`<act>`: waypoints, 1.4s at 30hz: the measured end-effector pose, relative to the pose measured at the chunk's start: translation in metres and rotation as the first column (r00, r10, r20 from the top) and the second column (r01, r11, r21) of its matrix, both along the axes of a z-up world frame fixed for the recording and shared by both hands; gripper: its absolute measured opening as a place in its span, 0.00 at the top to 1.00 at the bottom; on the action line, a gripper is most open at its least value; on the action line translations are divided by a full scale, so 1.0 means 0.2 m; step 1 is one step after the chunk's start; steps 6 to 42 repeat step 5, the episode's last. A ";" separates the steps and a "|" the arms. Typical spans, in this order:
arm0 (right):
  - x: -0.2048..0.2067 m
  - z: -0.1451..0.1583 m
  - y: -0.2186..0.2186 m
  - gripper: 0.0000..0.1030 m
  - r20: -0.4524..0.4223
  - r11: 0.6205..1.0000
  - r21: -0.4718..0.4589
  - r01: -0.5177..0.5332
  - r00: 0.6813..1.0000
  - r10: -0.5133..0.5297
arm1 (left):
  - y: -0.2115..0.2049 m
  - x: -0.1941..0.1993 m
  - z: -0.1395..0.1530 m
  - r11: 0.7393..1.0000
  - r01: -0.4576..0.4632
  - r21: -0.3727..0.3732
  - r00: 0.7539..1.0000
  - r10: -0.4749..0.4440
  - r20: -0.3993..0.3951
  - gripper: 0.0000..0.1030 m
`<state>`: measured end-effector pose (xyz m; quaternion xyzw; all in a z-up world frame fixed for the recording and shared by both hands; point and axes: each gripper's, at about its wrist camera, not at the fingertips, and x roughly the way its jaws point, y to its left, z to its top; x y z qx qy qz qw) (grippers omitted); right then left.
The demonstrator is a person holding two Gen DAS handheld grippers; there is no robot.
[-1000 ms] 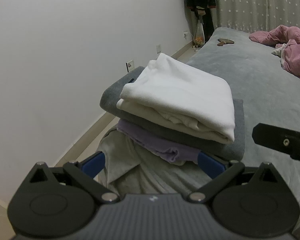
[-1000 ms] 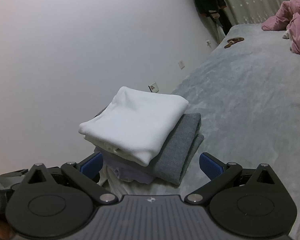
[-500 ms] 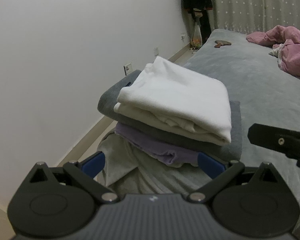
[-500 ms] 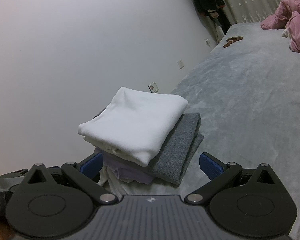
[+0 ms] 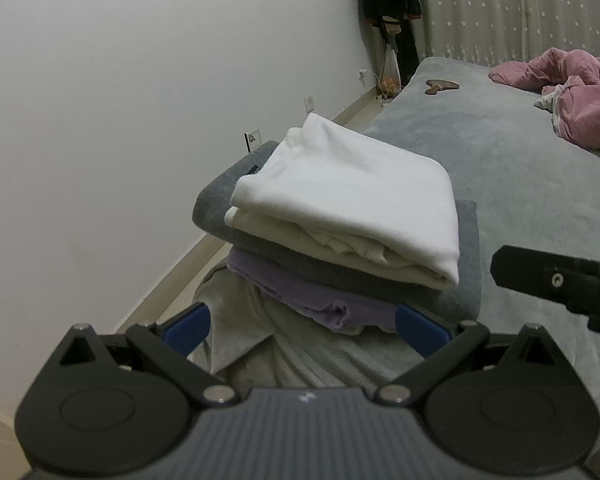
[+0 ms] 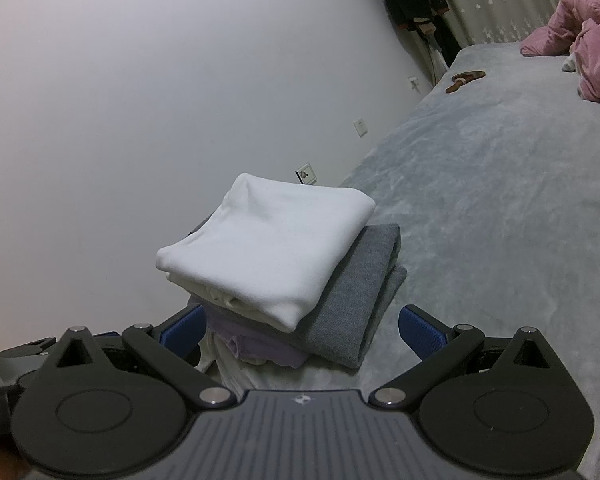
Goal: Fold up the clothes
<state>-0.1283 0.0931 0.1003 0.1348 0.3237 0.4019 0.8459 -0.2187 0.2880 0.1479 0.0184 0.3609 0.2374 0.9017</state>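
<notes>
— Where are the clothes?
— On the grey bed (image 6: 500, 208), near its wall-side edge: a white top (image 5: 352, 184) on a grey sweater (image 6: 352, 296), then a lilac garment (image 5: 320, 296).
— And the tongs?
— Left gripper (image 5: 304, 322) and right gripper (image 6: 300, 326) both spread wide, holding nothing, just short of the pile.

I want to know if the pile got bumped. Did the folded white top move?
No. The folded white top sits on the folded grey garment below the same wall socket, as before.
</notes>
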 end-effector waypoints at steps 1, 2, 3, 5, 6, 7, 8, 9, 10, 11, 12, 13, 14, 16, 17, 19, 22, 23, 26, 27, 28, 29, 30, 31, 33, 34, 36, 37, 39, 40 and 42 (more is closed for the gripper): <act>0.00 0.00 0.00 0.00 0.000 1.000 0.000 0.000 1.000 0.000 | 0.00 0.00 0.00 1.000 0.000 -0.001 1.000 0.000 -0.001 0.00; 0.00 0.00 0.00 0.00 0.000 1.000 0.000 0.000 1.000 0.000 | 0.00 0.00 0.00 1.000 0.001 -0.002 1.000 -0.001 -0.002 0.00; 0.00 0.00 0.00 0.00 0.000 1.000 0.000 0.000 1.000 0.000 | 0.00 0.00 0.00 1.000 0.003 -0.003 1.000 -0.003 -0.003 0.00; 0.00 0.00 0.00 0.00 0.001 1.000 -0.001 0.000 1.000 0.000 | 0.00 0.00 0.00 1.000 0.006 -0.003 1.000 -0.006 -0.005 0.00; 0.00 0.00 0.00 0.00 0.001 1.000 -0.001 0.000 1.000 0.000 | 0.00 0.00 0.00 1.000 0.006 -0.003 1.000 -0.006 -0.005 0.00; 0.00 0.00 0.00 0.00 0.001 1.000 -0.001 0.000 1.000 0.000 | 0.00 0.00 0.00 1.000 0.006 -0.003 1.000 -0.006 -0.005 0.00; 0.00 0.00 0.00 0.00 0.001 1.000 -0.001 0.000 1.000 0.000 | 0.00 0.00 0.00 1.000 0.006 -0.003 1.000 -0.006 -0.005 0.00; 0.00 0.00 0.00 0.00 0.001 1.000 -0.001 0.000 1.000 0.000 | 0.00 0.00 0.00 1.000 0.006 -0.003 1.000 -0.006 -0.005 0.00; 0.00 0.00 0.00 0.00 0.001 1.000 -0.001 0.000 1.000 0.000 | 0.00 0.00 0.00 1.000 0.006 -0.003 1.000 -0.006 -0.005 0.00; 0.00 0.00 0.00 0.00 0.001 1.000 -0.001 0.000 1.000 0.000 | 0.00 0.00 0.00 1.000 0.006 -0.003 1.000 -0.006 -0.005 0.00; 0.00 0.00 0.00 0.00 0.001 1.000 -0.001 0.000 1.000 0.000 | 0.00 0.00 0.00 1.000 0.006 -0.003 1.000 -0.006 -0.005 0.00; 0.00 0.00 0.00 0.00 0.001 1.000 -0.001 0.000 1.000 0.000 | 0.00 0.00 0.00 1.000 0.006 -0.003 1.000 -0.006 -0.005 0.00; 0.00 0.00 0.00 0.00 0.001 1.000 -0.001 0.000 1.000 0.000 | 0.00 0.00 0.00 1.000 0.006 -0.003 1.000 -0.006 -0.005 0.00; 0.00 0.00 0.00 0.00 0.001 1.000 -0.001 0.000 1.000 0.000 | 0.00 0.00 0.00 1.000 0.006 -0.003 1.000 -0.006 -0.005 0.00; 0.00 0.00 0.00 0.00 0.001 1.000 -0.001 0.000 1.000 0.000 | 0.00 0.00 0.00 1.000 0.006 -0.003 1.000 -0.006 -0.005 0.00; 0.00 0.00 0.00 0.00 0.001 1.000 -0.001 0.000 1.000 0.000 | 0.00 0.00 0.00 1.000 0.006 -0.003 1.000 -0.006 -0.005 0.00; 0.00 0.00 0.00 0.00 0.001 1.000 -0.001 0.000 1.000 0.000 | 0.00 0.00 0.00 1.000 0.006 -0.003 1.000 -0.006 -0.005 0.00; 0.00 0.00 0.00 0.00 0.001 1.000 -0.001 0.000 1.000 0.000 | 0.00 0.00 0.00 1.000 0.006 -0.003 1.000 -0.006 -0.005 0.00; 0.00 0.00 0.00 0.00 0.001 1.000 -0.001 0.000 1.000 0.000 | 0.00 0.00 0.00 1.000 0.006 -0.003 1.000 -0.006 -0.005 0.00; 0.00 0.00 0.00 0.00 0.001 1.000 -0.001 0.000 1.000 0.000 | 0.00 0.00 0.00 1.000 0.006 -0.003 1.000 -0.006 -0.005 0.00; 0.00 0.00 0.00 0.00 0.001 1.000 -0.001 0.000 1.000 0.000 | 0.00 0.00 0.00 1.000 0.006 -0.003 1.000 -0.006 -0.005 0.00; 0.00 0.00 0.00 0.00 0.001 1.000 -0.001 0.000 1.000 0.000 | 0.00 0.00 0.00 1.000 0.006 -0.003 1.000 -0.006 -0.005 0.00; 0.00 0.00 0.00 0.00 0.001 1.000 -0.001 0.000 1.000 0.000 | 0.00 0.00 0.00 1.000 0.006 -0.003 1.000 -0.006 -0.005 0.00; 0.00 0.00 0.00 0.00 0.001 1.000 -0.001 0.000 1.000 0.000 | 0.00 0.00 0.00 1.000 0.006 -0.003 1.000 -0.006 -0.005 0.00; 0.00 0.00 0.00 0.00 0.001 1.000 -0.001 0.000 1.000 0.000 | 0.00 0.00 0.00 1.000 0.006 -0.003 1.000 -0.006 -0.005 0.00; 0.00 0.00 0.00 0.00 0.001 1.000 -0.001 0.000 1.000 0.000 | 0.00 0.00 0.00 1.000 0.006 -0.003 1.000 -0.006 -0.005 0.00; 0.00 0.00 0.00 0.00 0.001 1.000 -0.001 0.000 1.000 0.000 | 0.00 0.00 0.00 1.000 0.006 -0.003 1.000 -0.006 -0.005 0.00; 0.00 0.00 0.00 0.00 0.001 1.000 -0.001 0.000 1.000 0.000 | 0.00 0.00 0.00 1.000 0.006 -0.003 1.000 -0.006 -0.005 0.00; 0.00 0.00 0.00 0.00 0.001 1.000 -0.001 0.000 1.000 0.000 | 0.00 0.00 0.00 1.000 0.006 -0.003 1.000 -0.006 -0.005 0.00; 0.00 0.00 0.00 0.00 0.001 1.000 -0.001 0.000 1.000 0.000 | 0.00 0.00 0.00 1.000 0.006 -0.003 1.000 -0.006 -0.005 0.00; 0.00 0.00 0.00 0.00 0.001 1.000 -0.001 0.000 1.000 0.000 | 0.00 0.00 0.00 1.000 0.006 -0.003 1.000 -0.006 -0.005 0.00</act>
